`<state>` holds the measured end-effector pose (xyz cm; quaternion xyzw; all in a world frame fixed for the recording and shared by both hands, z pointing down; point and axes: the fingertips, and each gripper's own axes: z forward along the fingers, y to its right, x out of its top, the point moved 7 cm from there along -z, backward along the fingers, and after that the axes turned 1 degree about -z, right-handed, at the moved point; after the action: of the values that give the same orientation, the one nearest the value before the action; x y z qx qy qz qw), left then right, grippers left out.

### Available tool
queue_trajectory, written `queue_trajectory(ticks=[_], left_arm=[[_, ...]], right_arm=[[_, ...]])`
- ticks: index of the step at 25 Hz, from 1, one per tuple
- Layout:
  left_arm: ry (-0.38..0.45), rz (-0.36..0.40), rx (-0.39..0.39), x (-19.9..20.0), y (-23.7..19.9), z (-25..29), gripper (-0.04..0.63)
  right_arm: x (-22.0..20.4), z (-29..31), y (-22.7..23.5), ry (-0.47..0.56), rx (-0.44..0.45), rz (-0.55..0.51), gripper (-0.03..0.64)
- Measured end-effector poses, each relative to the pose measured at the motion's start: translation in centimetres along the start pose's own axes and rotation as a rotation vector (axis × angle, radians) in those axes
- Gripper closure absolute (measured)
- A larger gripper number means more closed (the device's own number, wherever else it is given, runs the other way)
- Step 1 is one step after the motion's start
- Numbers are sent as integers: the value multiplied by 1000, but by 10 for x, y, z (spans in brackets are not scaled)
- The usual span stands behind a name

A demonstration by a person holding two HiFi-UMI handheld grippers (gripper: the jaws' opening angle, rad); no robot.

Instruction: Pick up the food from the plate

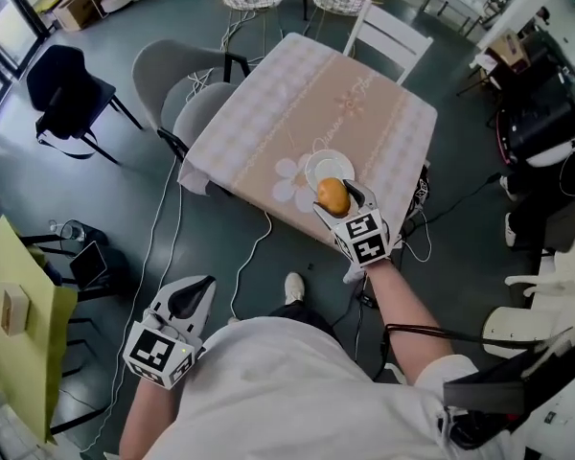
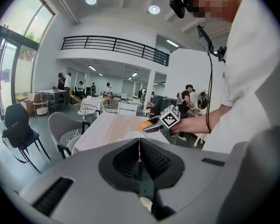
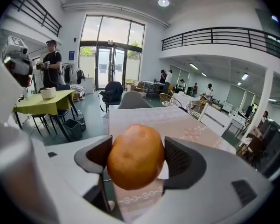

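Observation:
An orange fruit [image 1: 333, 195] [image 3: 136, 157] is pinched between the jaws of my right gripper [image 1: 340, 196] [image 3: 136, 158], which is shut on it just above the near edge of a white plate [image 1: 318, 169]. The plate lies on a table with a pale pink patterned cloth [image 1: 297, 113] [image 3: 177, 120]. In the left gripper view the fruit [image 2: 145, 124] and the right gripper [image 2: 154, 124] show over the table [image 2: 107, 127]. My left gripper [image 1: 194, 293] [image 2: 139, 146] hangs low at my left side, away from the table, jaws shut with nothing between them.
A white chair [image 1: 388, 36] stands at the table's far side, grey chairs [image 1: 177, 80] at its left, a black chair [image 1: 67, 89] farther left. Cables [image 1: 163, 228] trail over the floor. A yellow-green table [image 1: 14, 338] sits at my left. People stand in the background [image 3: 50, 62].

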<state>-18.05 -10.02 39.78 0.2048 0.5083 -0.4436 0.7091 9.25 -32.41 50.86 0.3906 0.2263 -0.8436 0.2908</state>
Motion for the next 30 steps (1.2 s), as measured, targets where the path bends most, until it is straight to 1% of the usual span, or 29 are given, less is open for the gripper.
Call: queue_trajectory(ticks=[3, 9, 14, 18, 25, 30], left_arm=[[12, -4, -22, -9, -1, -17, 586], [30, 14, -69, -29, 2, -53, 586], [46, -10, -112, -45, 7, -81, 586], [46, 2, -142, -56, 13, -99, 586], [53, 4, -157, -71, 18, -119, 586], [64, 9, -165, -79, 22, -131, 586]], right_arm=[[12, -25, -23, 22, -10, -14, 256], [30, -76, -73, 62, -29, -25, 256], [44, -114, -117, 99, -25, -42, 256], [49, -139, -148, 123, -29, -45, 256], [59, -177, -194, 159, -24, -78, 256], [60, -191, -224, 167, 4, -86, 256]])
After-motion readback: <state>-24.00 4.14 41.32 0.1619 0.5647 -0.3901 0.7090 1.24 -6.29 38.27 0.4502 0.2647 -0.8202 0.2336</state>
